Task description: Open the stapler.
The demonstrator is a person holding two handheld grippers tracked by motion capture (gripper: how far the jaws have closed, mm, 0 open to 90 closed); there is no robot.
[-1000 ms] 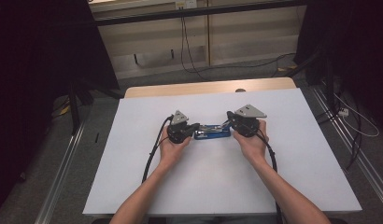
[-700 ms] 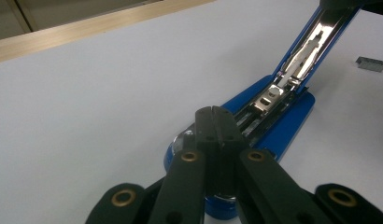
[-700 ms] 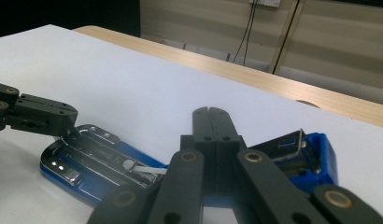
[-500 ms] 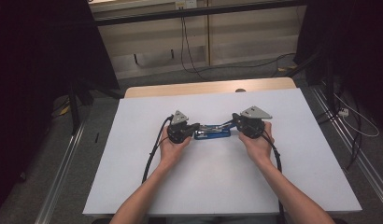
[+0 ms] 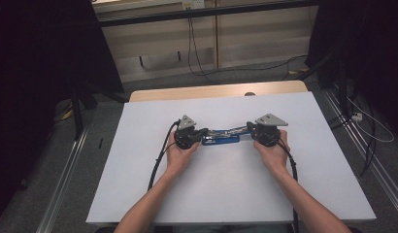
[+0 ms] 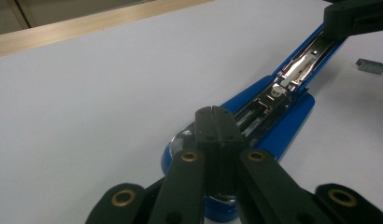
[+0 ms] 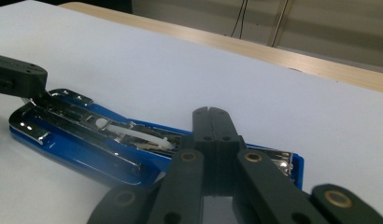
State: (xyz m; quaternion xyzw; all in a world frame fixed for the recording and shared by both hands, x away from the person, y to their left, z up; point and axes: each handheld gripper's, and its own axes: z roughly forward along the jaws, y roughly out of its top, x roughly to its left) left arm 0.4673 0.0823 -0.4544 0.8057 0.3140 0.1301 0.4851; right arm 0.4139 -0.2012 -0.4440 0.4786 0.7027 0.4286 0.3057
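Note:
A blue stapler (image 5: 221, 139) lies swung open and flat on the white table, its metal staple channel (image 6: 292, 70) facing up. My left gripper (image 5: 202, 134) is shut, jaws pressed together, and rests on the stapler's rounded left end (image 6: 180, 144). My right gripper (image 5: 249, 130) is shut too, its tips over the other end of the stapler (image 7: 87, 140). In the left gripper view the right gripper (image 6: 355, 18) touches the far tip of the open arm. The left gripper (image 7: 17, 77) sits on the far end in the right gripper view.
A small strip of staples (image 6: 370, 66) lies on the table beside the stapler's far end. The white table top (image 5: 211, 194) has a wooden strip (image 5: 216, 92) along its far edge. Black cables (image 5: 158, 160) trail from both grippers toward the person.
My right gripper has shifted a little to the right, and the stapler's open arm now stretches out longer between the two grippers. The left gripper has stayed put.

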